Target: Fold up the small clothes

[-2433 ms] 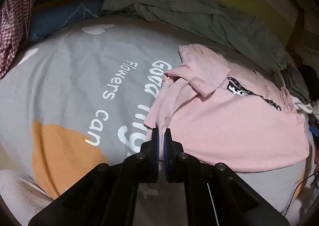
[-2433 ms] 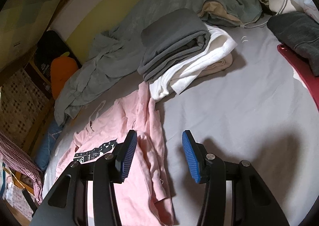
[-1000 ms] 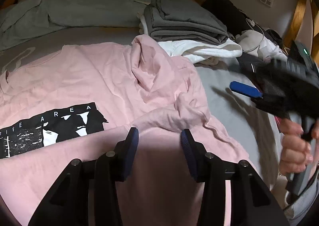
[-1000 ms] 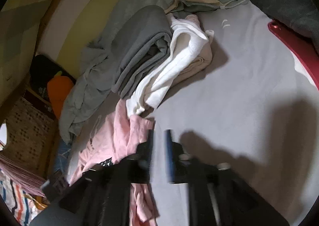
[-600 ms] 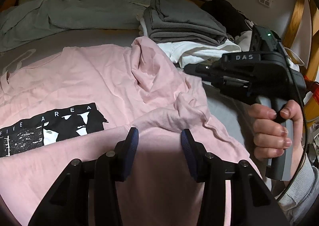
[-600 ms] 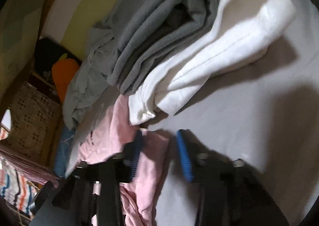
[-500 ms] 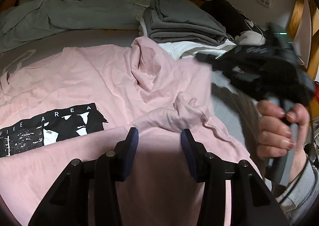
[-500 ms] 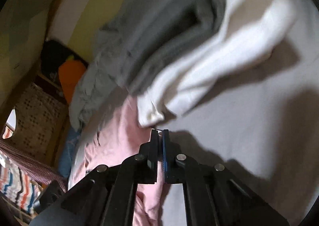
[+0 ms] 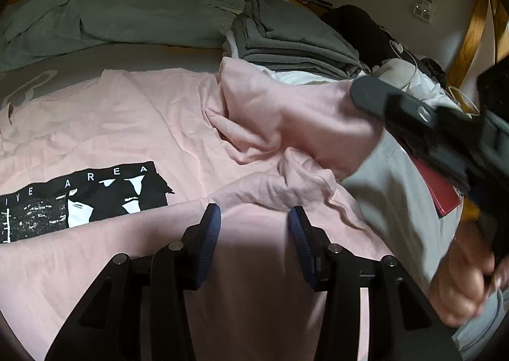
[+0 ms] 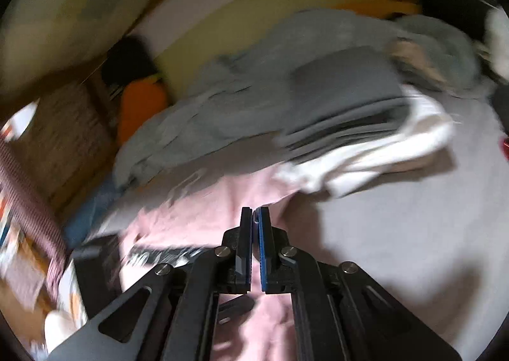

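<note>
The pink T-shirt [image 9: 152, 119] lies spread on the bed [image 9: 391, 189], which has a grey cover, and its black print with white letters [image 9: 82, 195] faces up. Nearest in the left wrist view, the left gripper [image 9: 253, 227] hovers just over the near part of the T-shirt; its blue-padded fingers [image 9: 210, 230] stand apart and nothing is between them, with a small bunch of pink cloth just beyond the tips. To the right of this bunch, the right gripper [image 9: 366, 93] holds one corner of the T-shirt raised above the bed, so the pink cloth hangs from it in a stretched fold. In the right wrist view the fingers [image 10: 264, 243] of this gripper [image 10: 255, 218] are pressed together, and a thin edge of pink cloth is pinched between them. A person's hand [image 9: 461, 278] grips the handle of the right gripper at the right edge, with a grey sleeve cuff below it. A red flat thing [image 9: 442, 192] lies on the bed under that gripper. Behind the T-shirt stands a stack of folded clothes [image 9: 286, 36], dark grey on top and white below. Farther behind, a crumpled grey-green blanket [image 9: 127, 4] lies along the far side of the bed.
</note>
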A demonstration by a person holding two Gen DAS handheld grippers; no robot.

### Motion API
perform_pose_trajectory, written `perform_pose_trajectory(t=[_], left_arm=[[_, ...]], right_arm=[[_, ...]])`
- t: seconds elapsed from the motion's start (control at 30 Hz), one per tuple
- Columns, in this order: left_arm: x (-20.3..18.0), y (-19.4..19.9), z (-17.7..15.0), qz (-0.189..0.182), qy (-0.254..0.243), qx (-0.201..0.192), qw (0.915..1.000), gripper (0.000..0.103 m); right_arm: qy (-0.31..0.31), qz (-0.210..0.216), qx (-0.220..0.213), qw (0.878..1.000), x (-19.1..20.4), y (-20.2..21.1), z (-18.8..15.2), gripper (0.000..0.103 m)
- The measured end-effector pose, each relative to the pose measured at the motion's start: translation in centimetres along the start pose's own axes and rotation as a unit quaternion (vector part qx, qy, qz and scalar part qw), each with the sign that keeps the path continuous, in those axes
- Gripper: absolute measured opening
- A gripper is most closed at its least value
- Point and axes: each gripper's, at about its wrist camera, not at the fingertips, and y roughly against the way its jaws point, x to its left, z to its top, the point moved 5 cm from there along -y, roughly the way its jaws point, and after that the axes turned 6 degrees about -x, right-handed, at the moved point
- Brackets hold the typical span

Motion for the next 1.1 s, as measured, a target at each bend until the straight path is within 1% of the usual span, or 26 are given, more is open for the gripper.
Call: perform_pose_trajectory(t=[0.03, 0.07, 0.13, 0.2, 0.27, 0.33, 0.37, 0.4, 0.43, 0.47, 0.5, 0.53, 0.57, 0.63, 0.7, 0.73, 0.77, 0.8, 0.83, 0.9, 0.93, 0.97, 1.0, 1.1], left_arm=[[-0.1, -0.1, 0.0, 0.003, -0.002, 0.001, 1.0, 0.044], [-0.2, -0.1, 0.0, 0.007, -0.006, 0.001, 1.0, 0.044], [-0.4, -0.1, 0.0, 0.013, -0.014, 0.001, 0.9998, 0.044], [-0.4, -0.1, 0.0, 0.012, -0.013, 0.001, 0.9998, 0.044], [-0.3, -0.1, 0.0, 0.007, -0.009, 0.001, 0.9999, 0.044], [-0.2, -0.2, 0.0, 0.006, -0.006, 0.001, 1.0, 0.044], [-0.2, -0.2, 0.0, 0.006, -0.006, 0.001, 1.0, 0.044], [-0.3, -0.2, 0.0, 0.007, -0.007, 0.001, 0.9999, 0.044], [-0.3, -0.2, 0.0, 0.007, -0.008, 0.001, 0.9999, 0.044], [-0.3, -0.2, 0.1, 0.007, -0.008, 0.001, 0.9999, 0.044], [-0.3, -0.2, 0.1, 0.007, -0.007, 0.001, 1.0, 0.045], [-0.3, -0.2, 0.0, 0.007, -0.007, 0.001, 1.0, 0.045], [-0.3, -0.2, 0.0, 0.007, -0.007, 0.001, 1.0, 0.045], [-0.3, -0.2, 0.0, 0.007, -0.007, 0.002, 0.9999, 0.045], [-0.3, -0.2, 0.0, 0.008, -0.009, 0.002, 0.9999, 0.045], [-0.4, -0.2, 0.0, 0.009, -0.009, 0.003, 0.9999, 0.045], [-0.4, -0.2, 0.0, 0.008, -0.009, 0.003, 0.9999, 0.046], [-0.4, -0.2, 0.0, 0.008, -0.01, 0.003, 0.9999, 0.046], [-0.4, -0.2, 0.0, 0.009, -0.01, 0.003, 0.9999, 0.046], [-0.4, -0.2, 0.0, 0.01, -0.012, 0.003, 0.9999, 0.046], [-0.5, -0.2, 0.0, 0.01, -0.013, 0.004, 0.9999, 0.047], [-0.5, -0.2, 0.0, 0.009, -0.014, 0.004, 0.9999, 0.047], [-0.5, -0.2, 0.0, 0.009, -0.014, 0.004, 0.9998, 0.048], [-0.6, -0.4, 0.0, 0.009, -0.017, 0.005, 0.9998, 0.048]], right_arm=[[0.011, 0.005, -0.001, 1.0, 0.8, 0.3, -0.2, 0.003], [0.017, 0.003, -0.012, 1.0, 1.1, 0.9, -0.1, 0.003], [0.01, -0.021, -0.045, 0.999, 1.2, 2.2, 0.4, 0.003], [-0.019, -0.058, -0.068, 0.996, -0.3, 3.6, 0.9, 0.003], [-0.041, -0.082, -0.071, 0.993, -2.0, 4.1, 0.9, 0.003], [-0.07, -0.076, -0.062, 0.993, -3.4, 4.4, 0.8, 0.003], [-0.084, -0.076, -0.062, 0.992, -4.0, 4.1, 1.4, 0.003], [-0.101, -0.086, -0.067, 0.989, -4.8, 4.4, 1.6, 0.003], [-0.116, -0.097, -0.075, 0.986, -5.5, 4.7, 1.8, 0.006], [-0.127, -0.102, -0.08, 0.983, -6.3, 4.8, 2.0, 0.011], [-0.139, -0.106, -0.084, 0.981, -7.0, 5.1, 2.1, 0.03], [-0.157, -0.113, -0.087, 0.977, -7.9, 5.4, 2.1, 0.054], [-0.171, -0.113, -0.084, 0.975, -8.6, 5.2, 1.9, 0.06], [-0.211, -0.106, -0.059, 0.97, -10.4, 4.6, 1.3, 0.06], [-0.272, -0.085, -0.011, 0.958, -12.2, 2.9, -0.2, 0.06], [-0.315, -0.057, 0.012, 0.947, -13.0, 2.1, -1.2, 0.06], [-0.359, -0.022, 0.031, 0.932, -13.5, 1.3, -2.2, 0.06], [-0.381, 0.001, 0.04, 0.924, -13.6, 1.0, -2.6, 0.059], [-0.382, 0.01, 0.048, 0.923, -13.3, 1.0, -2.7, 0.059], [-0.334, -0.004, 0.068, 0.94, -12.0, 0.8, -2.6, 0.059], [-0.309, -0.005, 0.083, 0.947, -11.1, 0.5, -2.7, 0.059], [-0.305, 0.003, 0.094, 0.948, -10.4, 0.0, -3.1, 0.059], [-0.313, 0.009, 0.097, 0.945, -10.3, -0.6, -3.3, 0.059], [-0.328, 0.006, 0.078, 0.941, -10.8, -1.9, -3.0, 0.057]])
